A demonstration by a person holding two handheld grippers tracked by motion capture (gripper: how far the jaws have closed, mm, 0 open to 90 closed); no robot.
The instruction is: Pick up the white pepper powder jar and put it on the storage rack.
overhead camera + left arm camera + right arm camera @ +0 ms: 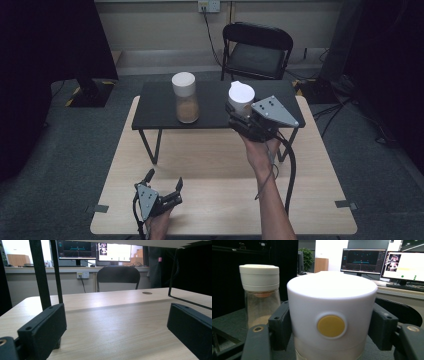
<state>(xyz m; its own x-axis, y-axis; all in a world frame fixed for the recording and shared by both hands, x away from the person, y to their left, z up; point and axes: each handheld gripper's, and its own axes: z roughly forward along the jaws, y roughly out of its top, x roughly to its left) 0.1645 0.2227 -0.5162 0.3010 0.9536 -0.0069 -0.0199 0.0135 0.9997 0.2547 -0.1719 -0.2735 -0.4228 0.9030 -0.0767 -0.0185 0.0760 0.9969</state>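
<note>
Your two forearms are bare, with no sleeves in the high view. Your left hand (159, 225) carries a black left gripper (164, 181) with two short, blocky jaws and a grey three-cornered plate dotted with small dark holes. A black cable trails from it. Your right hand (260, 150) carries a matching black right gripper (239, 114) with a larger grey three-cornered plate and a thick black cable looping alongside your forearm. Seen close in the gripper views, the jaws are matte black rectangular blocks with small round screw holes, and brass-coloured screws sit at their bases.
</note>
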